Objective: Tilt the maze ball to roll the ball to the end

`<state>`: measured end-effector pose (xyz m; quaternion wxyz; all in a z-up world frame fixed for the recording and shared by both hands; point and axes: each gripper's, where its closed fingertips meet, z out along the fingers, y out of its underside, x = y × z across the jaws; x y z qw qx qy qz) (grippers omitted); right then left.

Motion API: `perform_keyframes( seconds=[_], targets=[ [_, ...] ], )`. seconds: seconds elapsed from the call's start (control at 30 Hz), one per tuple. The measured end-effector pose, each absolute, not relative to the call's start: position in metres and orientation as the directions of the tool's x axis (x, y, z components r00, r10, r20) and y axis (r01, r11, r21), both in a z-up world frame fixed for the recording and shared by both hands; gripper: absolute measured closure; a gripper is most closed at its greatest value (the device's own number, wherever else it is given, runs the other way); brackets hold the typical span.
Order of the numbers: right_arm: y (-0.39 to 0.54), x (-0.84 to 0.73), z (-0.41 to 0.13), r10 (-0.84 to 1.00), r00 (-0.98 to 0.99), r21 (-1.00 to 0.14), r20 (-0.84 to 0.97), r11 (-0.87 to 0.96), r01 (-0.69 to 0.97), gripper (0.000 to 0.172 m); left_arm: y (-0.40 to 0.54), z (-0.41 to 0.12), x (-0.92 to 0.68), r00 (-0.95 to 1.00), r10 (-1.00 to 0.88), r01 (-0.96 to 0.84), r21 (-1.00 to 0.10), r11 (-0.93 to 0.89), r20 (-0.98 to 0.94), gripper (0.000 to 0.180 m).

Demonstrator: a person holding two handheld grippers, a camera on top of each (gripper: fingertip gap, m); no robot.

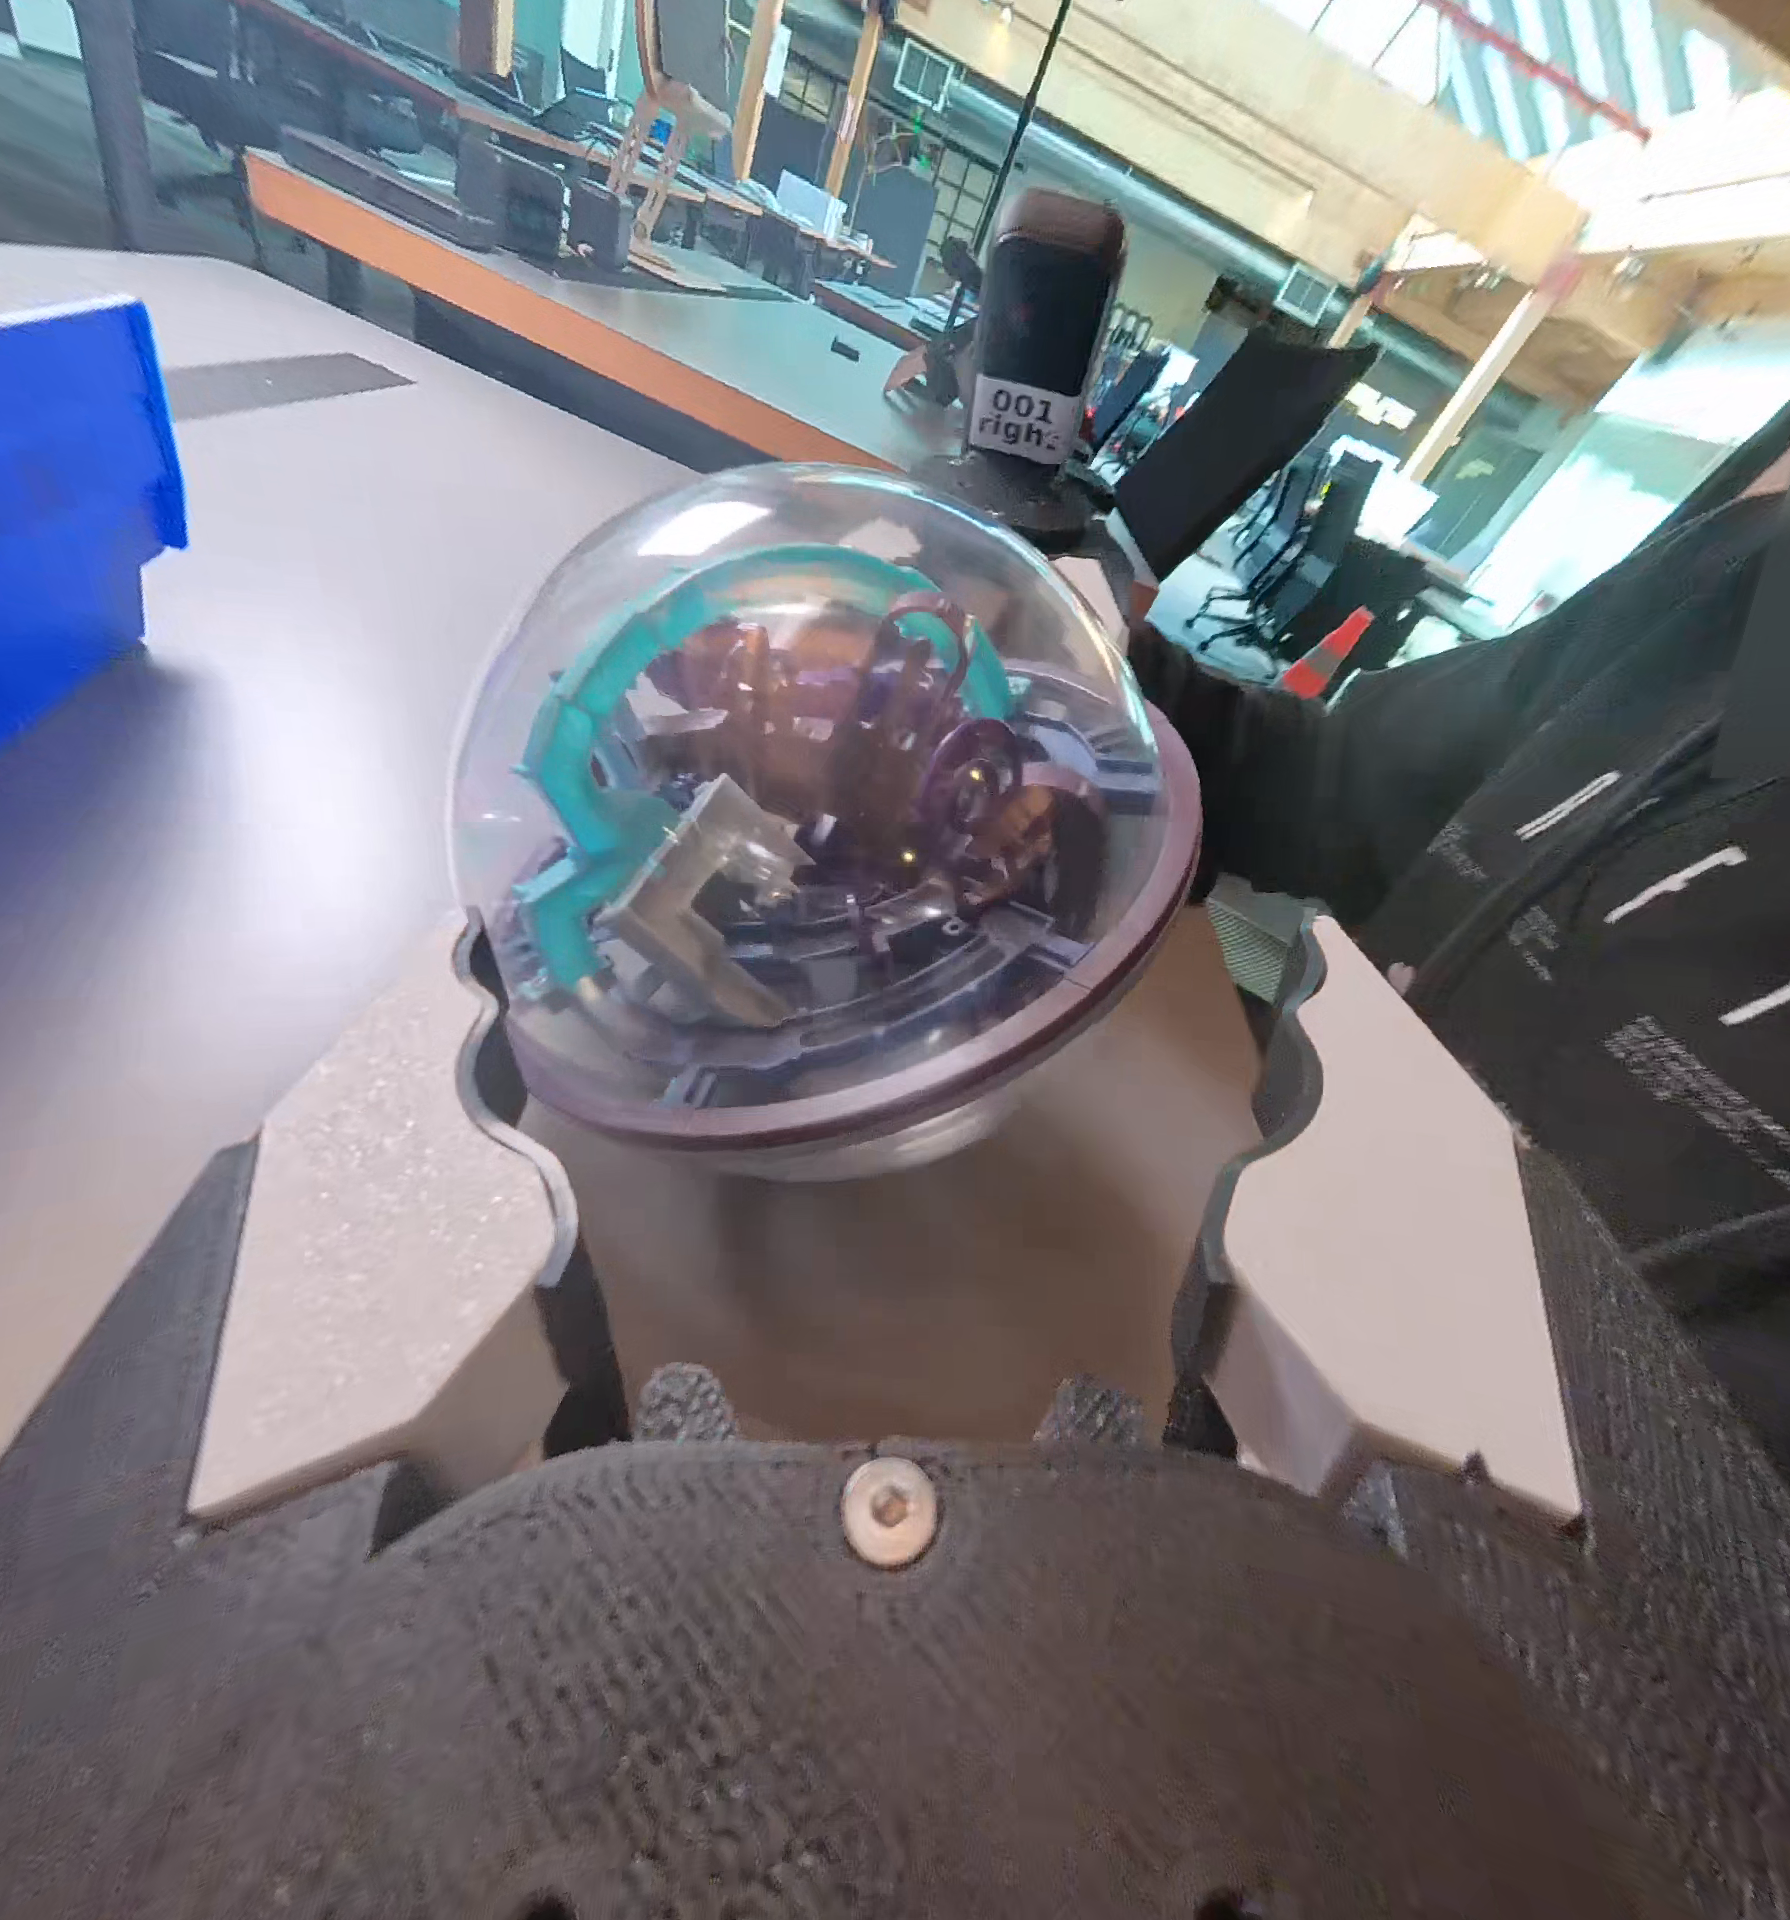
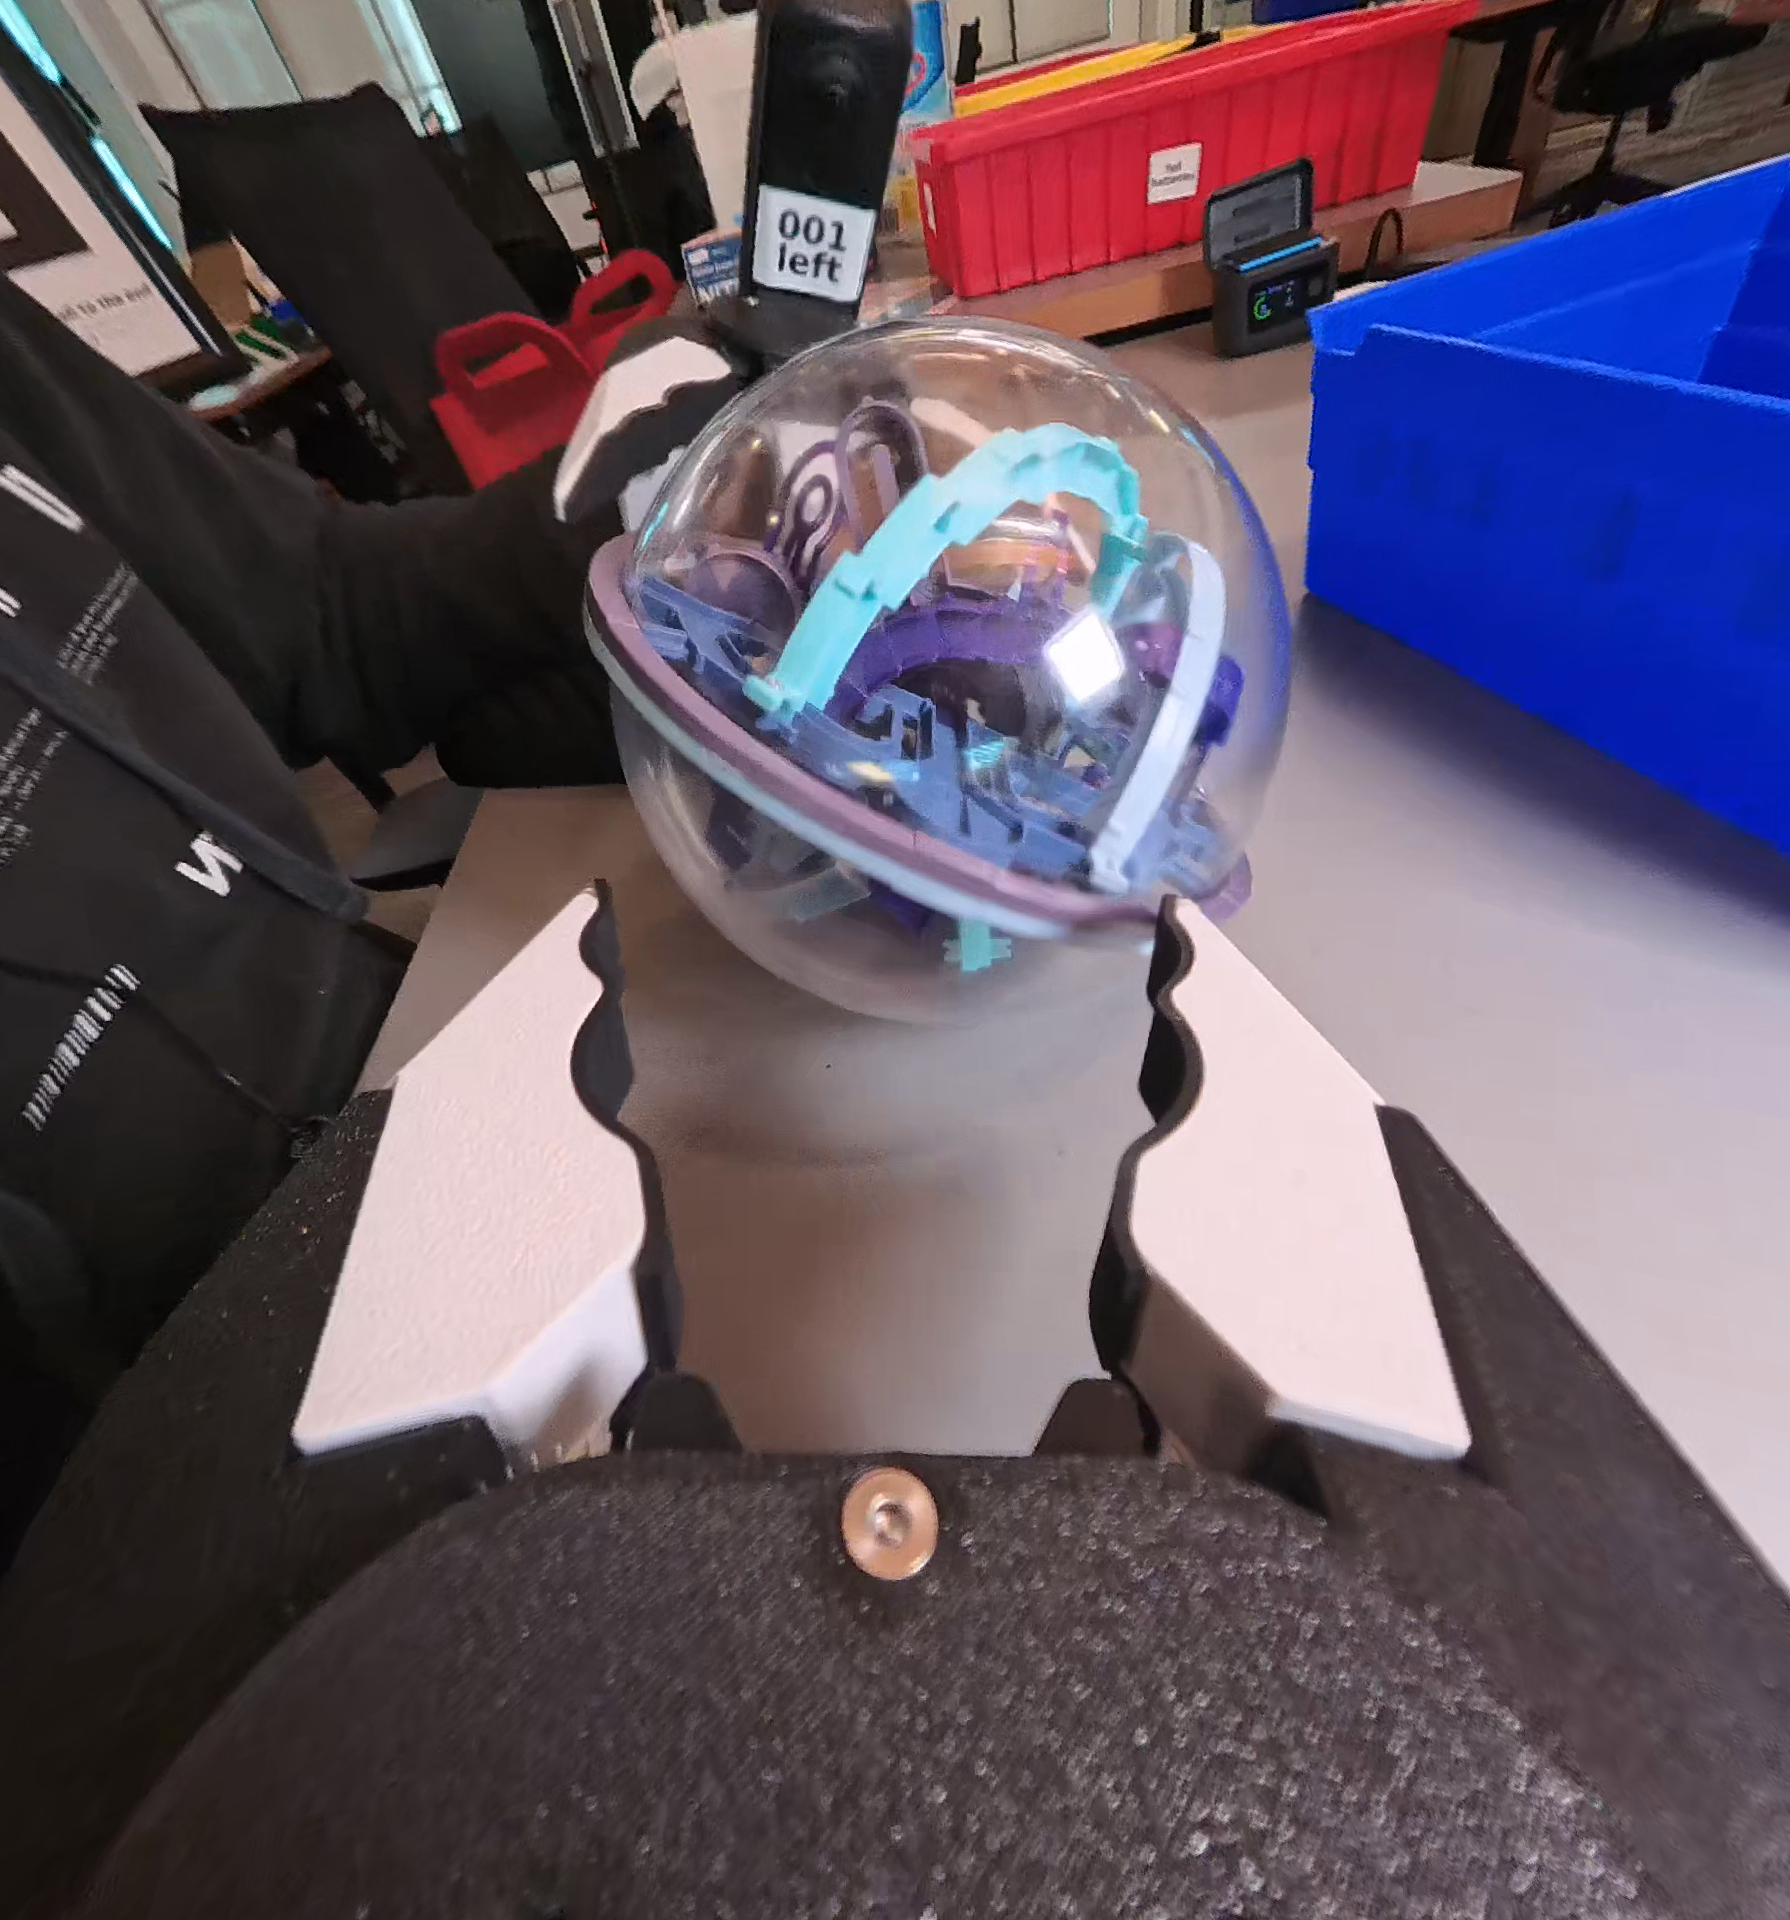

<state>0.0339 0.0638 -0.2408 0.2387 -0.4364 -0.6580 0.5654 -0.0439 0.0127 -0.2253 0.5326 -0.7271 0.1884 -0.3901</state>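
Observation:
The maze ball [image 1: 818, 810] is a clear sphere with teal, purple and blue tracks inside and a purple rim. It sits tilted on the grey table [image 1: 330, 623]. My left gripper [image 1: 880, 935] is open, its fingers on either side of the ball's near half; the right fingertip [image 1: 1286, 956] stands clear of the rim. In the right wrist view the ball [image 2: 932, 675] lies just beyond my right gripper [image 2: 883, 914], which is open with nothing pressed between its pads. Each gripper shows behind the ball in the other's view. I cannot make out the small ball inside.
A blue bin [image 2: 1597, 520] stands on the table beside the ball; it also shows in the left wrist view [image 1: 39, 468]. A person's black sleeve [image 2: 299, 623] reaches in along the table edge. Red bins [image 2: 1182, 135] and a small black device [image 2: 1275, 270] stand farther back.

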Motion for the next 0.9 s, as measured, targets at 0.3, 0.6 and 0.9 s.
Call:
perform_keyframes(
  seconds=[0.3,0.6,0.9],
  targets=[
    [0.051,0.061,-0.217,0.796,-0.601,-0.987,-0.070,0.034,0.160,0.098,0.013,-0.218,-0.028,0.635,-0.765,-0.174,-0.985,0.001,-0.113,0.047],
    [0.071,0.043,-0.235,0.851,-0.496,-0.961,-0.171,-0.033,0.274,0.074,0.008,-0.216,-0.038,0.627,-0.693,0.173,-0.931,-0.320,0.355,0.049],
    [0.057,0.038,-0.234,0.895,-0.413,-0.945,0.170,0.267,0.189,0.076,0.018,-0.230,-0.034,0.639,-0.764,-0.027,-0.991,-0.134,0.086,0.061]
  ],
)
